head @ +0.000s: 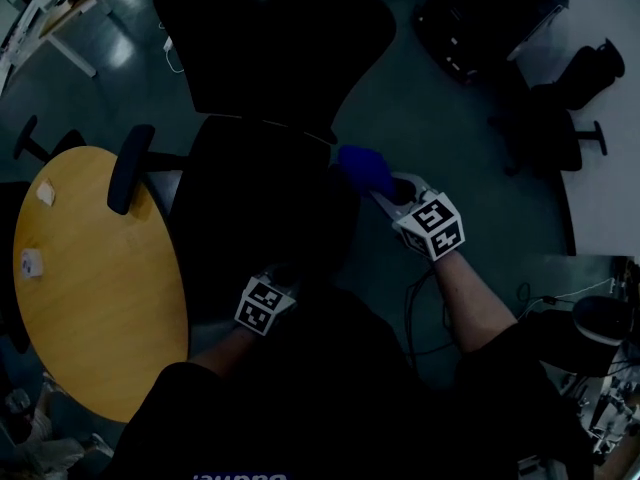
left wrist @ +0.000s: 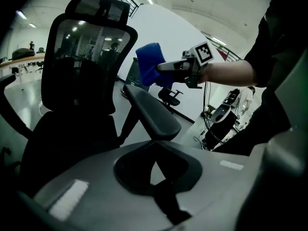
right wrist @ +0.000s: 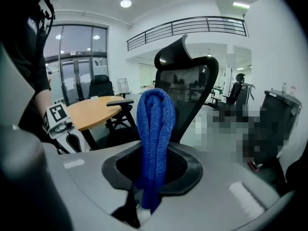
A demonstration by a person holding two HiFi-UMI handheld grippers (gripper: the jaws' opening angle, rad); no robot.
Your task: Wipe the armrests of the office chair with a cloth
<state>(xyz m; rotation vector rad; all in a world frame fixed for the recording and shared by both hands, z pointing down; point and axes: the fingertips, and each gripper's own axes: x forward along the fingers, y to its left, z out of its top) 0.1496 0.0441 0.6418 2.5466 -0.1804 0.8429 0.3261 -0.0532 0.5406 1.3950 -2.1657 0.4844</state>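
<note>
We note the left gripper (left wrist: 163,202) with its jaws together and nothing between them. The right gripper (right wrist: 137,210) is clamped on the blue cloth (right wrist: 155,138), which stands bunched and upright from its jaws. In the left gripper view we see the cloth just above the chair's armrest (left wrist: 153,113); we cannot confirm contact. Beyond it rises the mesh back of the black office chair (head: 270,28). A round wooden table (head: 90,298) stands at the chair's left.

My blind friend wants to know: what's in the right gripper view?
The jaws hold a blue cloth upright, close to the camera. Behind it stands a black chair, with a round wooden table at left.
</note>
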